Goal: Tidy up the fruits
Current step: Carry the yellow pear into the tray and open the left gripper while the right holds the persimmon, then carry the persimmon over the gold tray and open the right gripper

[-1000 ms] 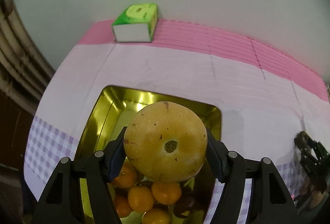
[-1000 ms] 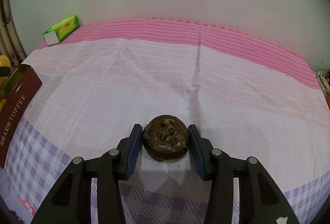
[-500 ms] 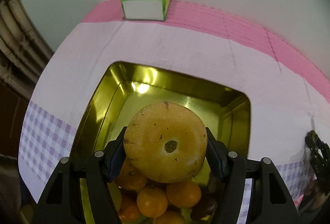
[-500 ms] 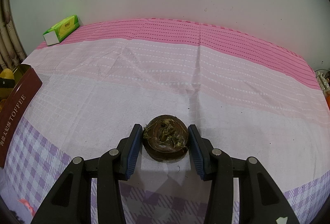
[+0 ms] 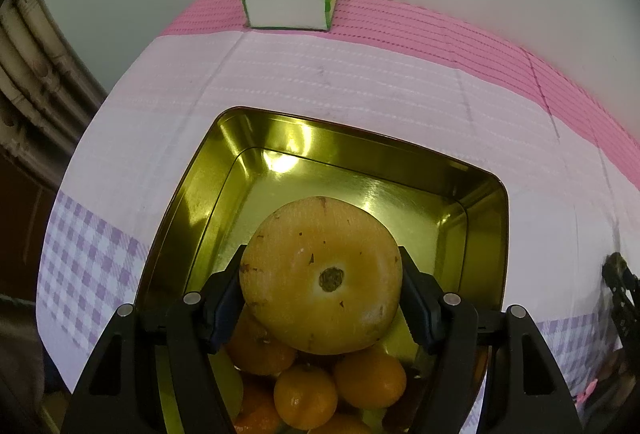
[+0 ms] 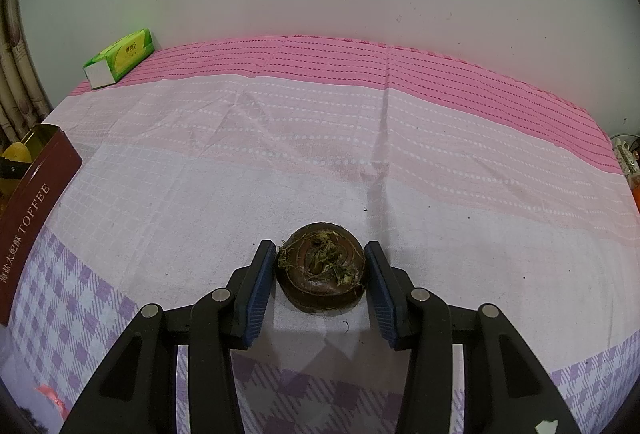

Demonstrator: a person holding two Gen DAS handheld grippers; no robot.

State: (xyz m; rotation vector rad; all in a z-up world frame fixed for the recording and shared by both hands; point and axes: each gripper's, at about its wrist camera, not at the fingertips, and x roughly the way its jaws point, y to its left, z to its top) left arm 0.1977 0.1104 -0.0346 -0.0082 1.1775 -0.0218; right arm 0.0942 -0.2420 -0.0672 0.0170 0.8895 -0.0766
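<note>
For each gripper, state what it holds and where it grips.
Left gripper: yellow pear, by its sides. Right gripper: straddles dark chestnut on the cloth; hold unclear.

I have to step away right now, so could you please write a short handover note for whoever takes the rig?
Left gripper: shut on the pear, held above the tin.
Right gripper: open, fingers either side of the brown fruit on the tablecloth; contact unclear.
Done: oranges already in the tin.
Left: release the pear into the tin, then grasp the brown fruit and move it there.
</note>
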